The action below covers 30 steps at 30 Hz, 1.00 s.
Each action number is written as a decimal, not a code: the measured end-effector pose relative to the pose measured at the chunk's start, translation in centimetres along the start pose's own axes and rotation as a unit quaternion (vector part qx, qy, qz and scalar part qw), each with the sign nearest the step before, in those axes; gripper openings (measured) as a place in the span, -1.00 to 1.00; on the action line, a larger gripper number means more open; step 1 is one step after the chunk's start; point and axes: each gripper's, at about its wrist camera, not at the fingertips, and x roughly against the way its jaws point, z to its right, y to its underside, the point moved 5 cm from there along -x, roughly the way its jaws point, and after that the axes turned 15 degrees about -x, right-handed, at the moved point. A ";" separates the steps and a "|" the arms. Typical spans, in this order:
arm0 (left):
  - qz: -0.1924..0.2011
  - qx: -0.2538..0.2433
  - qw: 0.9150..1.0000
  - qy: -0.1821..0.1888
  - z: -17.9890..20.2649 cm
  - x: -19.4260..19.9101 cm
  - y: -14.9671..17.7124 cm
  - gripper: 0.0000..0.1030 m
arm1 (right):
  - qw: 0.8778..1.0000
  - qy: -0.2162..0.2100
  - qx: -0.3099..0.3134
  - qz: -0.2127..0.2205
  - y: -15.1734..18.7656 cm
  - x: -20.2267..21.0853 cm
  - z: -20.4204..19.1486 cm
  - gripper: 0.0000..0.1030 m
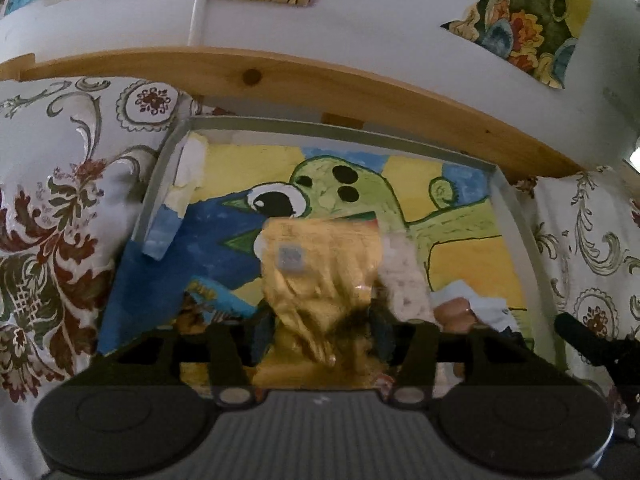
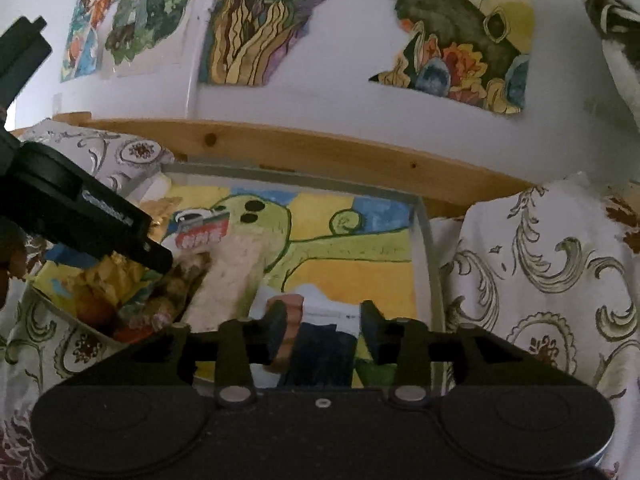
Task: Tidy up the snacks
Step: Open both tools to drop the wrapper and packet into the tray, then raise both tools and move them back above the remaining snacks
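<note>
A grey-rimmed tray [image 1: 320,123] [image 2: 429,240] lined with a painted frog picture holds the snacks. A crumpled gold foil packet [image 1: 320,280] [image 2: 108,274] lies between the fingers of my left gripper [image 1: 322,330]; its jaws stand apart, with a dark gap beside the right pad. A white rice-cake packet [image 1: 404,280] [image 2: 236,276] lies just to its right. My right gripper [image 2: 326,320] is open over a dark blue packet [image 2: 320,354] lying on a white wrapper [image 2: 328,302]. A pinkish snack [image 2: 294,312] shows behind its left finger. My left gripper [image 2: 160,258] reaches in from the left.
Several mixed snacks [image 2: 140,316] are piled in the tray's near left corner, with a red-and-white labelled packet [image 2: 200,236] above them. Floral cloth [image 1: 60,220] [image 2: 540,260] surrounds the tray. A wooden rail [image 1: 280,72] and a white wall with paintings [image 2: 256,20] stand behind.
</note>
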 end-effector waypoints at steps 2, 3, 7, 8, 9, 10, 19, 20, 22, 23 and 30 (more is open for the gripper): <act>0.005 -0.001 1.000 -0.003 0.2 0.5 -0.1 0.42 | 1.000 -0.004 -0.003 0.002 -0.1 0.4 -0.1 0.20; 0.007 -0.002 1.000 -0.005 0.3 0.6 -0.1 0.55 | 1.000 -0.006 -0.007 0.001 -0.2 0.6 -0.2 0.22; 0.019 -0.005 1.000 -0.008 0.6 2.1 -0.2 0.76 | 1.000 -0.011 -0.010 0.011 -0.5 1.9 -0.5 0.38; 0.020 -0.004 1.000 -0.006 0.7 2.5 -0.2 0.82 | 1.000 -0.013 -0.011 0.015 -0.6 2.4 -0.5 0.45; 0.023 -0.001 1.000 -0.004 0.7 3.0 -0.1 0.90 | 1.000 -0.015 -0.013 0.018 -0.8 2.9 -0.5 0.48; 0.028 0.003 1.000 -0.003 0.8 3.6 -0.1 0.93 | 1.000 -0.017 -0.014 0.021 -1.0 3.4 -0.5 0.54; 0.056 0.008 0.998 -0.018 1.7 9.4 2.2 0.99 | 0.996 -0.025 -0.036 0.080 -2.8 11.0 0.1 0.98; 0.063 0.004 0.998 -0.023 1.9 10.2 2.7 0.99 | 0.995 -0.024 -0.038 0.084 -2.8 12.0 0.1 0.99; 0.077 -0.004 0.997 -0.031 2.3 11.7 3.6 0.99 | 0.995 -0.022 -0.041 0.092 -2.5 13.8 0.2 0.99; 0.081 -0.009 0.996 -0.036 2.5 12.3 4.1 0.99 | 0.994 -0.020 -0.041 0.097 -2.3 14.7 0.3 0.99; 0.108 -0.024 0.992 -0.056 3.6 16.6 7.4 0.99 | 0.993 -0.001 -0.050 0.111 -0.2 20.0 0.6 0.99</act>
